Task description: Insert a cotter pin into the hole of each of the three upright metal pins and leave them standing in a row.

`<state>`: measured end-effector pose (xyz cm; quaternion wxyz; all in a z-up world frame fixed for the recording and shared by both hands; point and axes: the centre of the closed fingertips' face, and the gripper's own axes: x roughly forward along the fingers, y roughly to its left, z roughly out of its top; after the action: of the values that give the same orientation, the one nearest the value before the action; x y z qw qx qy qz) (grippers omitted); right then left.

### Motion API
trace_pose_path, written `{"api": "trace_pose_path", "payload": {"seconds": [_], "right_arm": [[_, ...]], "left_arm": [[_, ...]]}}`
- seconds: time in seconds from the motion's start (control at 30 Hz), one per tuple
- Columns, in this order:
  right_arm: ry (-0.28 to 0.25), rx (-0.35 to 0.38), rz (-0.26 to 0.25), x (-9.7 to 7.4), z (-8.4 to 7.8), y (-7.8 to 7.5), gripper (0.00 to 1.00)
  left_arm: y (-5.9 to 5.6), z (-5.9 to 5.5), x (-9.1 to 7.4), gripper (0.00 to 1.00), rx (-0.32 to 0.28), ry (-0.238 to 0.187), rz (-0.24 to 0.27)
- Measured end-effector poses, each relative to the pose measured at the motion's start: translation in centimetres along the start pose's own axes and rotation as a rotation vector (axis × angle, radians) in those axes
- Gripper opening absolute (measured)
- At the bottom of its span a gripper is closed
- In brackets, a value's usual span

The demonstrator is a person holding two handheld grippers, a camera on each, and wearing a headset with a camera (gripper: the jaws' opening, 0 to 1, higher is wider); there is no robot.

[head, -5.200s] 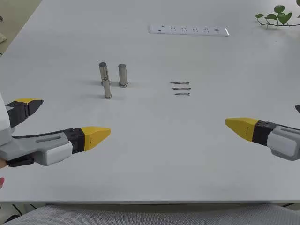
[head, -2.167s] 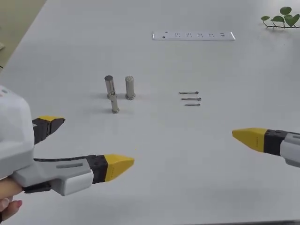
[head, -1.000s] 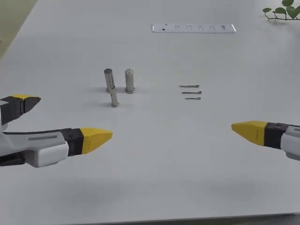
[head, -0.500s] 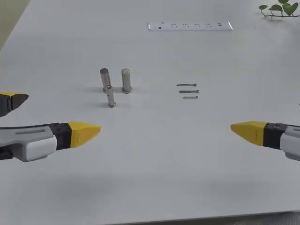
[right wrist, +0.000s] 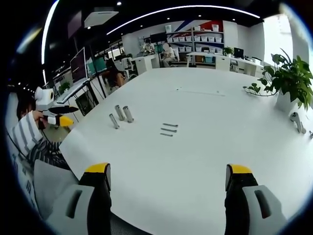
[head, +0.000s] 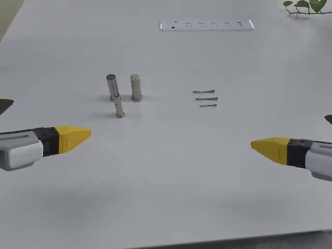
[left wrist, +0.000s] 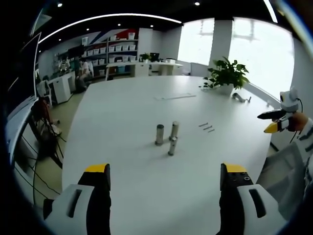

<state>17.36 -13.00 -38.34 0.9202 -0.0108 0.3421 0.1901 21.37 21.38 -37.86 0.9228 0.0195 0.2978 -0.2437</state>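
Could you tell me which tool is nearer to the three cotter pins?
Right. The right tool is toward the person and right of the cotter pins; the left tool is farther off to their left.

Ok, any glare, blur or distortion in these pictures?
Head view: sharp, soft even light, faint shadows beside the metal pins on the table. Left gripper view: fisheye curves the table edge, windows blown out bright. Right gripper view: same curving, ceiling lights glare as an arc.

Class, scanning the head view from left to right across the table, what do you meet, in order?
Left yellow-tipped hand-held gripper → cluster of three upright silver metal pins → three small thin metal cotter pins lying flat → right yellow-tipped hand-held gripper.
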Motion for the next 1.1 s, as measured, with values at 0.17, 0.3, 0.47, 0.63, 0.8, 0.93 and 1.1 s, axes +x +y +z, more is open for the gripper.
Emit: {"api": "trace_pose_path", "payload": {"seconds": [0.17,0.3,0.47,0.63,0.8,0.93,1.1], "right_arm": [[0.009,-0.003,0.001,0.1,-0.2,0.1,0.96],[0.006,-0.004,-0.011,0.1,-0.1,-0.2,0.97],[0.000,0.003,-0.014,0.0,0.0,-0.3,0.97],[0.005,0.008,-0.012,0.1,-0.2,-0.2,0.97],[0.008,0.010,-0.012,0.1,-0.2,-0.1,0.98],[0.010,0.010,-0.013,0.1,-0.2,-0.2,0.98],[0.010,0.008,-0.012,0.1,-0.2,-0.2,0.98]], "left_arm": [[0.9,-0.1,0.5,0.91,0.009,0.002,0.014],[1.7,0.0,1.0,0.89,0.020,-0.001,0.025],[2.9,0.4,1.7,0.88,0.028,-0.001,0.050],[3.5,0.7,2.4,0.88,0.036,0.000,0.056],[3.8,0.9,3.2,0.87,0.040,0.007,0.046],[3.9,1.0,3.8,0.87,0.045,0.011,0.038],[4.1,1.5,4.5,0.85,0.050,0.005,0.029]]}}
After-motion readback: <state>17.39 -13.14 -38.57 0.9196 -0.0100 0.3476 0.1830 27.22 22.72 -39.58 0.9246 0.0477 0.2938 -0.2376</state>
